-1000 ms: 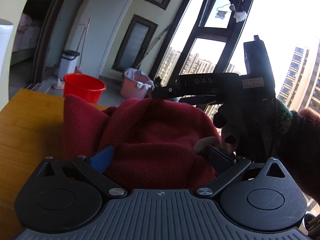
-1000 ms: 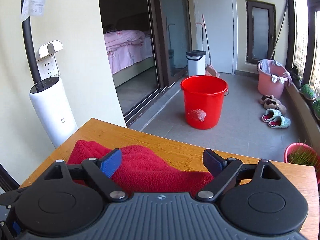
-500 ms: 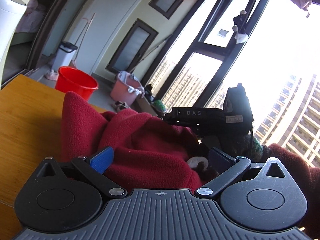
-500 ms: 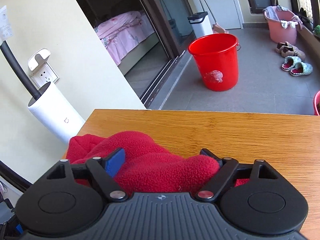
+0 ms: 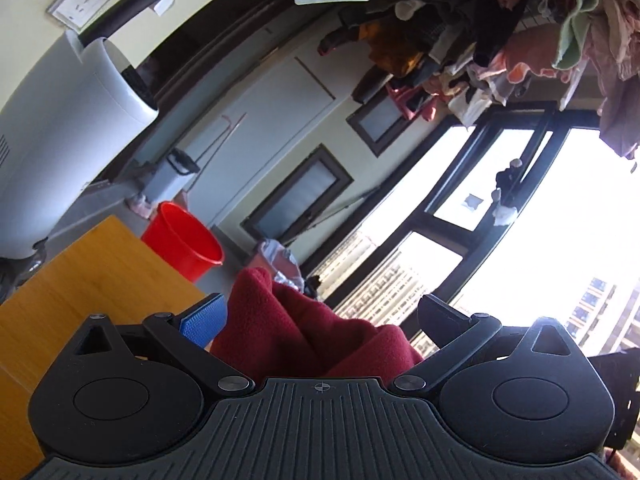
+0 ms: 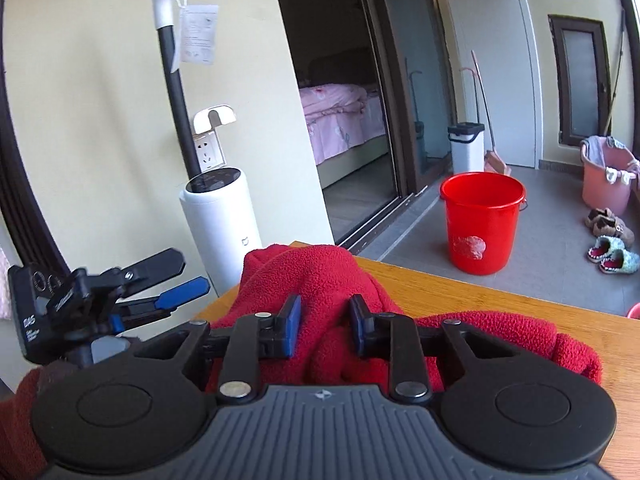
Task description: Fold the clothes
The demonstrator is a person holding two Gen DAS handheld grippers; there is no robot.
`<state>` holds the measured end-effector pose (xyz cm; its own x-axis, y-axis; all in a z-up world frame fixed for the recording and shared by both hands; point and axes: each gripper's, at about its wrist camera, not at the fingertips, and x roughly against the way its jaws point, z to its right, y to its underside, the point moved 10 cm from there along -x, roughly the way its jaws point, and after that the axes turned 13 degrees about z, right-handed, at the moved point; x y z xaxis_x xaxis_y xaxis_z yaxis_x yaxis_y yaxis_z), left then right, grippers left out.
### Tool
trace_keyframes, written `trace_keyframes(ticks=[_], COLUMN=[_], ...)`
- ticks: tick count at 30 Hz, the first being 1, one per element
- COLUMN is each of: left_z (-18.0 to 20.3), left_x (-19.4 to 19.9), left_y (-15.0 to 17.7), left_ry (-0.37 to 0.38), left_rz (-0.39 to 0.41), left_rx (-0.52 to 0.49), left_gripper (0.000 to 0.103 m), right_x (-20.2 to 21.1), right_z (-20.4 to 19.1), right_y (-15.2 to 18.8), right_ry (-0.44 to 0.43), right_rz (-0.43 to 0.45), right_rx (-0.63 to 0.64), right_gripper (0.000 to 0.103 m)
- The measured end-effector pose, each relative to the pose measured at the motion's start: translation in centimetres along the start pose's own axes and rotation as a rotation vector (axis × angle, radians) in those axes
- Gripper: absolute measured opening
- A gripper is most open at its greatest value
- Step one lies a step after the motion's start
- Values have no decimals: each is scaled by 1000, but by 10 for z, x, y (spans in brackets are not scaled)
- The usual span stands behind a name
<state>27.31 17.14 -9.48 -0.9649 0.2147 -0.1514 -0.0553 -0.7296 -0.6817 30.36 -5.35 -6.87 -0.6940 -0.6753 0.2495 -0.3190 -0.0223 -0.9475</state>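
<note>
Red fleece garment (image 6: 312, 280), bunched, on table

Right hand-held gripper (image 6: 325, 326): jaws were spread wide a second ago, now closing on a fold of the red fleece garment (image 6: 312, 276), with cloth bunched between the pads. The fleece is pulled up into a taller hump at the desk (image 6: 500, 300) edge, where it lay flatter before. Left hand-held gripper (image 5: 320, 320): view has rolled hard, the room now tilted, the hanging laundry (image 5: 520, 28) overhead newly in sight. Less fleece lies between its spread fingers than before. It now shows at the left of the right wrist view.
</note>
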Motion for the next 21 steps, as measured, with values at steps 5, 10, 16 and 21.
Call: trace_keyframes(ticks=[5,10,16,21], left_z=[26,42,66,32], left_x=[3,-18,-26,-34], left_y=[-13,9,59,106], left_ry=[93,46,91,-30], left_rz=[-44,-162,-248,-363], left_rx=[2,-72,-215,-337], left_gripper=[103,103,103,103], right_x=[33,37,60,58], right_z=[-48,-50,-46,-6], right_y=[51,112,67,-2], right_ry=[-66,18,32,77], right_rz=[-80,-166,-43,82], right_rx=[10,-3,37,10], right_gripper=[15,15,15,97])
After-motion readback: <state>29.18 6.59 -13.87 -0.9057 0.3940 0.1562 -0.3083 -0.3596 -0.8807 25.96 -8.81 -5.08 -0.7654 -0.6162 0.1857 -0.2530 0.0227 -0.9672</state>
